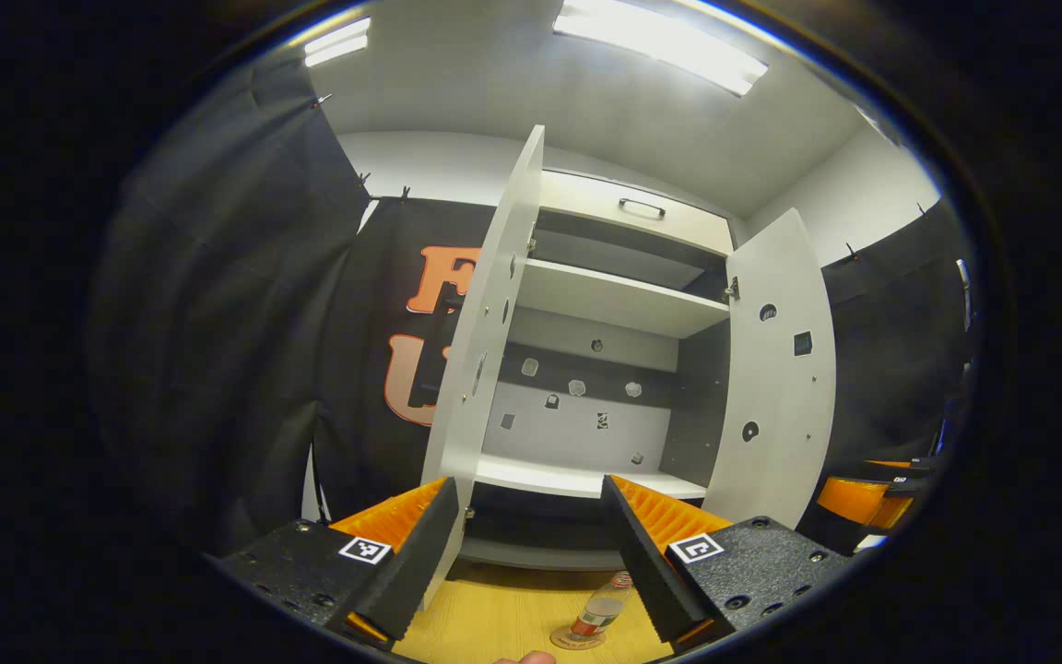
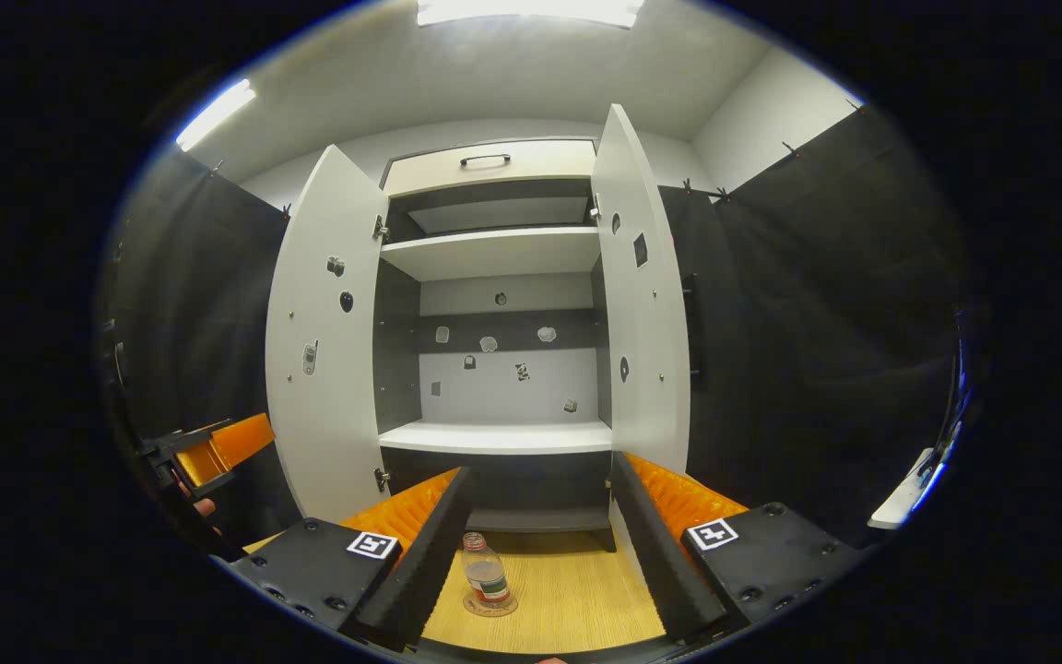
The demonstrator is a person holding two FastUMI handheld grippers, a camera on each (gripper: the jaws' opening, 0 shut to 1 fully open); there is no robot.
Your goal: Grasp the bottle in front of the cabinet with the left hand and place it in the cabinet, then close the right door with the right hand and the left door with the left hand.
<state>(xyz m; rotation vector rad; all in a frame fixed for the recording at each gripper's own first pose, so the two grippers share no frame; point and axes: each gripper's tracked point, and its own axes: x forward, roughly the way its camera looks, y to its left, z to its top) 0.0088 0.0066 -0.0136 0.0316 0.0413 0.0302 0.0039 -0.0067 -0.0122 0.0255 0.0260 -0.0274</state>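
Ahead, the cabinet [image 2: 494,304] stands with its left door [image 2: 324,341] and right door [image 2: 642,304] both swung wide. At six o'clock in the right gripper view, the bottle [image 2: 485,572] stands upright on a round coaster [image 2: 490,605] on the wooden floor [image 2: 577,590], before the cabinet. The right gripper [image 2: 540,563] and left gripper [image 1: 531,563] hang above it, each with fingers spread, holding nothing.

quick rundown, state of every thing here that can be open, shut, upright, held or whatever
left door: wide open
right door: wide open
top drawer: shut
bottle: upright on a coaster on the floor in front of the cabinet, not held
left claw: open, holds nothing
right claw: open, holds nothing
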